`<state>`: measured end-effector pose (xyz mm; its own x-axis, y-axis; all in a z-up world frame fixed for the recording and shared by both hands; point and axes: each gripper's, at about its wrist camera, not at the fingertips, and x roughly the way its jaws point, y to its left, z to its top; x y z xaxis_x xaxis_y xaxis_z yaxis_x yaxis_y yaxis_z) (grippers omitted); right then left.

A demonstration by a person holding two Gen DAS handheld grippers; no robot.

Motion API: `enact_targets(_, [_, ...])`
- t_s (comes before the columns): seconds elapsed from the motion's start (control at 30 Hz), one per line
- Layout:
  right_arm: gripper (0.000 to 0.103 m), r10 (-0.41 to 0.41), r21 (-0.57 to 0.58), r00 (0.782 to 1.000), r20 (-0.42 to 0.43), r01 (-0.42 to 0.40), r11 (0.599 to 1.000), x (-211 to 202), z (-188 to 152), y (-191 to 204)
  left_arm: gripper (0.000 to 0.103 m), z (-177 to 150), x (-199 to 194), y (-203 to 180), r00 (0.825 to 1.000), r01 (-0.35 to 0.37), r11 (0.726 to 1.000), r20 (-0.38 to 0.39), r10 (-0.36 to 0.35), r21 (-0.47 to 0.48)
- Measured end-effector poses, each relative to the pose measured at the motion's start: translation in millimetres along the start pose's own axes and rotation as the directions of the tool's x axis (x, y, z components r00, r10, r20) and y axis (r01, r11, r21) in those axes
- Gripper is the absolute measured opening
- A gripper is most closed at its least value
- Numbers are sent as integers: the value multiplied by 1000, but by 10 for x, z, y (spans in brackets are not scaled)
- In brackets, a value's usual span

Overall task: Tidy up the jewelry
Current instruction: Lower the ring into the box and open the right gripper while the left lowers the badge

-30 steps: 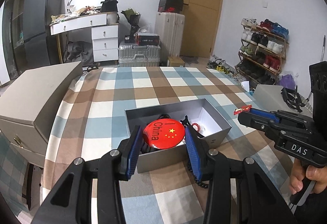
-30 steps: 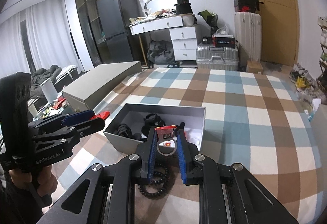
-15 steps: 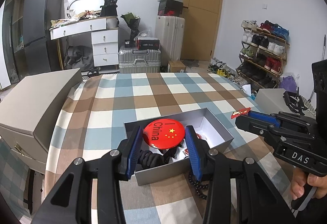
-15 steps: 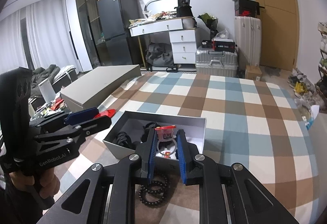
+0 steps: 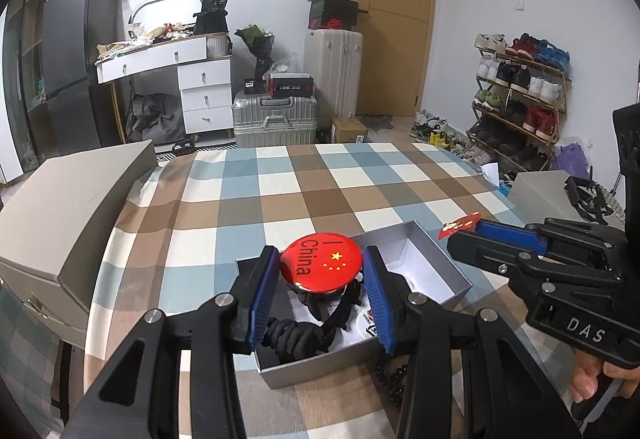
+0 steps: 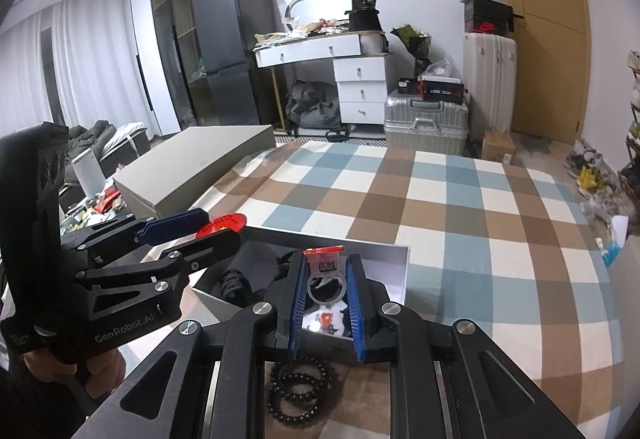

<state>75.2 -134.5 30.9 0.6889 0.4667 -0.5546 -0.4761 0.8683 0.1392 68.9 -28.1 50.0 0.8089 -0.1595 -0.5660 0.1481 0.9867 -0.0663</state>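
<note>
Where the blue fingers (image 5: 374,299) of the left gripper (image 5: 320,295) close in, we see them pinching a round red badge (image 5: 321,267) by its edges, the face reading "China" beside yellow stars; its underside is hidden from us. It hangs just above the open grey box (image 5: 440,271), over a tangle of dark cords (image 5: 296,335) we cannot identify further. In the right wrist view the right gripper (image 6: 326,299) is clamped on a clear ring (image 6: 326,289) with a red top (image 6: 323,250) — its stone or setting is too small to read — held above the near wall of that box. Beneath it, inside the box, something glossy with a red mark (image 6: 325,319) shows, partly cut off by the fingers. A strand of black beads (image 6: 300,387) lies on the checked cloth (image 6: 460,223) of the counter just in front of the box, half covered by the gripper's frame. To the left a large grey lid (image 5: 60,223) rests at the counter's edge — its far end runs out of view.
</note>
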Motion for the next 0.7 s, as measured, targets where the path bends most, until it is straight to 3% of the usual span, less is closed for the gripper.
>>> enact_targets(0.7, [19,27,39,999,-37,-26,999,271,-26,-81,37,1,213,-8,999,-25,1000,-35,25,-6])
